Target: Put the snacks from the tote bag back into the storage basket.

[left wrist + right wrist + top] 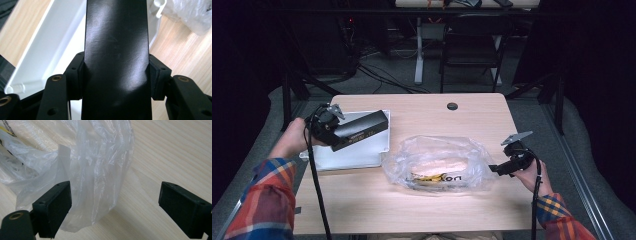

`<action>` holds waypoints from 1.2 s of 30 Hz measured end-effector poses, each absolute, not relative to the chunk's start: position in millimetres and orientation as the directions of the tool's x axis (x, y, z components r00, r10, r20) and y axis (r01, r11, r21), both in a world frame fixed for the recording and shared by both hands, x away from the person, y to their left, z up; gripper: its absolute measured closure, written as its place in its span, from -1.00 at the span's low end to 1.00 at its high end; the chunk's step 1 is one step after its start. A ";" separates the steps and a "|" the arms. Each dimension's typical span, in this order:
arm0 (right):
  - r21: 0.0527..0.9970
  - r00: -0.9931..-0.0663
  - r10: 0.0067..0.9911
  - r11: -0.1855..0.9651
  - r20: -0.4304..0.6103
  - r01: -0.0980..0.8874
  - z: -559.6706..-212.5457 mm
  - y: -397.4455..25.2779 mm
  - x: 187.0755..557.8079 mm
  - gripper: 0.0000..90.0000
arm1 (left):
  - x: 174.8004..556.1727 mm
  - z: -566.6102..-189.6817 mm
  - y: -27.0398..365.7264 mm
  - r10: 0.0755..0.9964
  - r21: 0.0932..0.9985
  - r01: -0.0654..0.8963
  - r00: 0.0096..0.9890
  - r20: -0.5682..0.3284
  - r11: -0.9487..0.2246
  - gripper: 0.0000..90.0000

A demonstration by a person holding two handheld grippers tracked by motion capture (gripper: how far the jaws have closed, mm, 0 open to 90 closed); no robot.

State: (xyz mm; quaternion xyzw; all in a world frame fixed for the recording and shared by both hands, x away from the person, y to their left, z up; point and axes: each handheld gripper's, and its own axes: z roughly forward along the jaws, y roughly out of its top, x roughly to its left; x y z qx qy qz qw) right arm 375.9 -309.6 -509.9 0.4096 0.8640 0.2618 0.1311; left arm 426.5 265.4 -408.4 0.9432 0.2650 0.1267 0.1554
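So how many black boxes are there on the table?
1. The long black box is clamped in the left gripper, held over the white tray. Another could be hidden inside the plastic bag, but I can't tell.

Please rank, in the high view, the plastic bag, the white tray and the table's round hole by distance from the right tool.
1. Plastic bag, just left of the right tool.
2. Round hole, toward the far edge.
3. White tray, at the table's left.

Long black box (361, 130) held above white tray, crumpled clear plastic bag (439, 162) on table

Dark rm: grey floor (387, 75), folding chair (472, 42) & cables (372, 70) behind wood table (422, 107).
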 end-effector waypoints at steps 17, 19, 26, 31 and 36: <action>0.556 -0.633 0.774 0.531 -0.011 0.639 -510.3 -309.3 376.7 -0.76 | 435.3 -463.2 287.9 0.578 0.367 0.509 0.810 0.103 -0.779 -0.03; 0.555 -0.634 0.773 0.533 -0.011 0.639 -510.3 -309.3 376.8 -0.76 | 437.4 -470.6 289.9 0.578 0.371 0.511 0.810 0.094 -0.776 -0.03; 0.552 -0.633 0.774 0.533 -0.012 0.641 -511.2 -309.1 377.5 -0.76 | 441.6 -490.2 295.3 0.591 0.378 0.524 0.803 0.081 -0.763 -0.03; 0.554 -0.631 0.776 0.532 -0.015 0.641 -511.8 -308.5 378.0 -0.76 | 444.5 -500.6 296.6 0.593 0.394 0.522 0.802 0.076 -0.756 -0.04; 0.556 -0.631 0.776 0.527 -0.006 0.642 -512.2 -307.7 377.9 -0.76 | 448.5 -510.1 295.9 0.591 0.390 0.522 0.803 0.077 -0.759 -0.04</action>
